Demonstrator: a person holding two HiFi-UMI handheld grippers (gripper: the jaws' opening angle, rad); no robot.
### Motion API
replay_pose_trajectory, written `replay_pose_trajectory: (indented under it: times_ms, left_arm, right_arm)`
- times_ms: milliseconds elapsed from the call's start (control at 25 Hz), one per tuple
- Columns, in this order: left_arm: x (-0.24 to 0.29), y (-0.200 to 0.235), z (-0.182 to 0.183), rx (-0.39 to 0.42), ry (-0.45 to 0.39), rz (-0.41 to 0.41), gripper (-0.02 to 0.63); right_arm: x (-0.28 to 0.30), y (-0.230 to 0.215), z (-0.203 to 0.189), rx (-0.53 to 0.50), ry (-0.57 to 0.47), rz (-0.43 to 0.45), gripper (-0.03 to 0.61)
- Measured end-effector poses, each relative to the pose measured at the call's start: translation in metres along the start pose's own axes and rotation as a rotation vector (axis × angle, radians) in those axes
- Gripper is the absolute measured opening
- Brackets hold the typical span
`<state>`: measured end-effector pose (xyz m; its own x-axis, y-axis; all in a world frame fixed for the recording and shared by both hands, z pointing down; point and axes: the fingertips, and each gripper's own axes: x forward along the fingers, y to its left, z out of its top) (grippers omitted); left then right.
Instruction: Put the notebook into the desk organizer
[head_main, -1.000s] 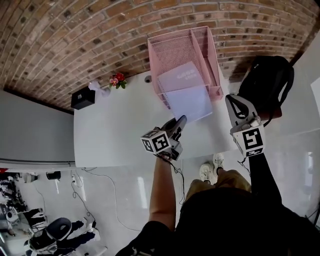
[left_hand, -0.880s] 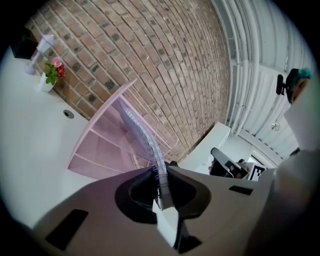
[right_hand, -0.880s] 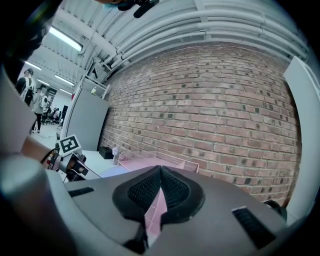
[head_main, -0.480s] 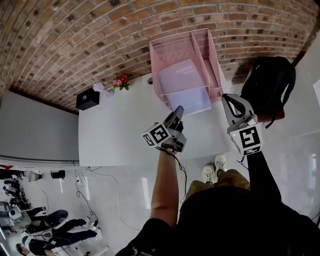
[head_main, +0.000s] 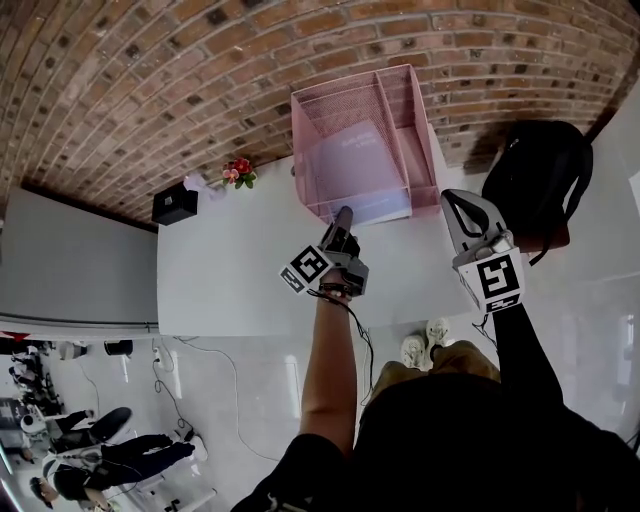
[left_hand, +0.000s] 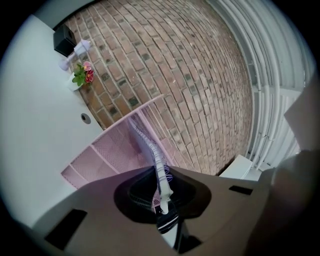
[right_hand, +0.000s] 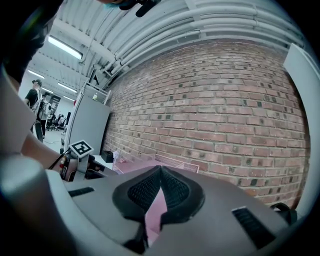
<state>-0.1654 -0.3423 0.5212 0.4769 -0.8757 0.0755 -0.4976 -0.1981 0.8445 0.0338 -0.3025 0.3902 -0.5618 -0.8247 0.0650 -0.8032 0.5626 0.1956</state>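
Note:
A pink mesh desk organizer (head_main: 343, 90) stands on the white desk (head_main: 230, 270) against the brick wall. The lavender spiral notebook (head_main: 355, 165) lies inside its wide left compartment, its near edge at the organizer's front. My left gripper (head_main: 341, 222) is shut on that near edge. In the left gripper view the notebook (left_hand: 149, 142) shows edge-on, with its spiral running from the jaws of my left gripper (left_hand: 162, 200) into the organizer (left_hand: 100, 155). My right gripper (head_main: 458, 200) hovers to the right of the organizer, shut (right_hand: 160, 172) and holding nothing.
A black box (head_main: 174, 205) and a small pot of red flowers (head_main: 238, 168) sit at the desk's back left. A black backpack (head_main: 540, 170) rests to the right of the desk. The organizer's narrow right compartment (head_main: 415, 120) holds nothing I can see.
The left gripper moved toward the wall and rolled, sliding the notebook from half out on the desk fully into the wide compartment. The right gripper shifted slightly.

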Motion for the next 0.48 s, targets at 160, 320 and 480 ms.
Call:
replay_pose_trajectory:
  times_ms: [160,320,480]
  left_arm:
    - [0.008,0.015,0.007,0.007,-0.055,0.080,0.050]
    - [0.011,0.032,0.005,0.089,-0.031,0.207,0.089]
    - [0.009,0.038,0.001,0.197,0.022,0.304,0.121]
  right_arm:
    - [0.002,-0.010,-0.001,0.008,-0.006,0.001,0.021]
    - [0.004,-0.012,-0.005,0.011,0.001,0.012,0.021]
    - [0.004,-0.007,-0.011,0.015,0.011,0.030,0.021]
